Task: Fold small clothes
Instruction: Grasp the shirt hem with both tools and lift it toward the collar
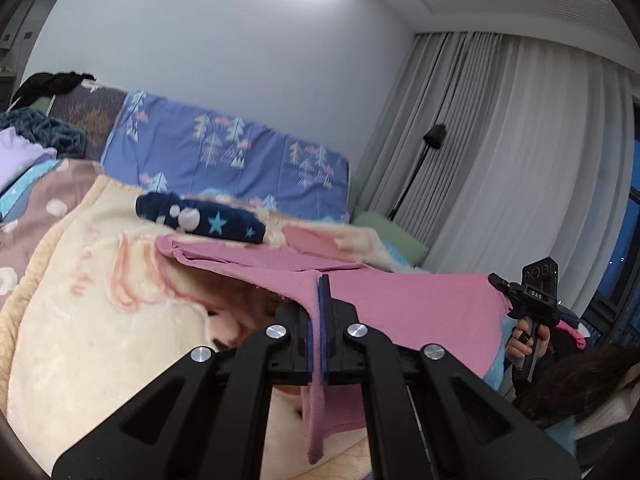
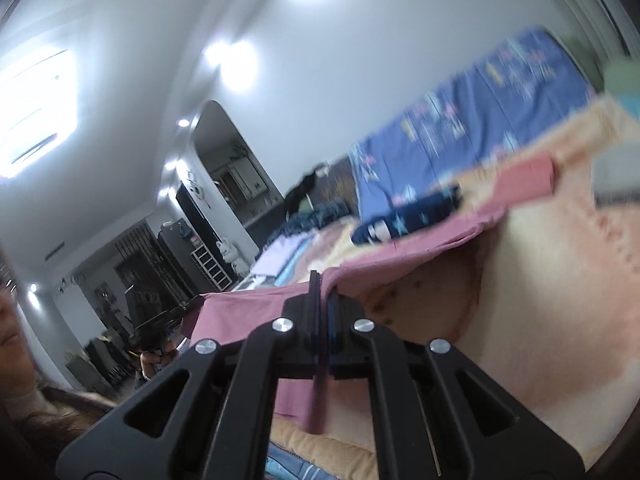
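A pink garment point(image 1: 408, 304) hangs stretched above a cream blanket point(image 1: 100, 308) on a bed. My left gripper point(image 1: 319, 280) is shut on one edge of it, with cloth drooping between the fingers. My right gripper point(image 2: 320, 280) is shut on the other edge of the pink garment point(image 2: 248, 312). The right gripper also shows in the left wrist view point(image 1: 496, 280) at the garment's far corner. The garment's far end lies on the blanket. A folded navy star-print piece point(image 1: 200, 220) lies just behind it, and shows in the right wrist view point(image 2: 404, 220).
A blue tree-print sheet point(image 1: 224, 156) covers the headboard side. Lilac clothing point(image 1: 20, 156) and a dark knit pile point(image 1: 44, 128) lie at the left. Grey curtains point(image 1: 500, 160) and a floor lamp point(image 1: 434, 136) stand at the right. A folded pink piece point(image 2: 528, 180) lies on the blanket.
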The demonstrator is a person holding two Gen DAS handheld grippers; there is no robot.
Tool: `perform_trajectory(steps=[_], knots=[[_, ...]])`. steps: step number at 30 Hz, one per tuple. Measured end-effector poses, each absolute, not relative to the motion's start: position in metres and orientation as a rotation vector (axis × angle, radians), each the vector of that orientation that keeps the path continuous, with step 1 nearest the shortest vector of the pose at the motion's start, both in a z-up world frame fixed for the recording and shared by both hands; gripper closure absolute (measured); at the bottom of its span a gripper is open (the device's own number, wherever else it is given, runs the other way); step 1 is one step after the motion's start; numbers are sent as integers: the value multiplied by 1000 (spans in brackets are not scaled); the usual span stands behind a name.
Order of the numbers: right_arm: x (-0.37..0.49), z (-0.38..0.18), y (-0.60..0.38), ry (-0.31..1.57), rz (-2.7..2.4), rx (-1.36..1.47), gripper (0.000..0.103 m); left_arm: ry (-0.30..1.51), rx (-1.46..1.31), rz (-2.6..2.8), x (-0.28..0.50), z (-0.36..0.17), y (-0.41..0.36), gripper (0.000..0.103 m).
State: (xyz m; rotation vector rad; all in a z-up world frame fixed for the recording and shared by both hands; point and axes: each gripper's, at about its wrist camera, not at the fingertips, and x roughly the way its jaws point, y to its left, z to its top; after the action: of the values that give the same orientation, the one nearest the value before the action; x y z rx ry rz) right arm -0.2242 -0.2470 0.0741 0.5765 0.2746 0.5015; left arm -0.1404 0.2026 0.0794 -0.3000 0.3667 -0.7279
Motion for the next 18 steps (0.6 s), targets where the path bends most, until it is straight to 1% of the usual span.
perform_trajectory(steps=[3, 6, 12, 15, 18], knots=[[-261, 88, -246, 178, 491, 511, 101, 313, -301, -735, -171, 86, 207, 101], [-270, 84, -251, 181, 435, 491, 100, 339, -284, -702, -174, 77, 205, 101], [-201, 30, -261, 380, 347, 614, 100, 538, -325, -640, -112, 28, 193, 101], [-161, 10, -264, 436, 325, 660, 100, 585, -333, -630, -84, 15, 190, 101], [-128, 2, -270, 460, 307, 681, 100, 602, -336, -620, -56, 11, 188, 101]])
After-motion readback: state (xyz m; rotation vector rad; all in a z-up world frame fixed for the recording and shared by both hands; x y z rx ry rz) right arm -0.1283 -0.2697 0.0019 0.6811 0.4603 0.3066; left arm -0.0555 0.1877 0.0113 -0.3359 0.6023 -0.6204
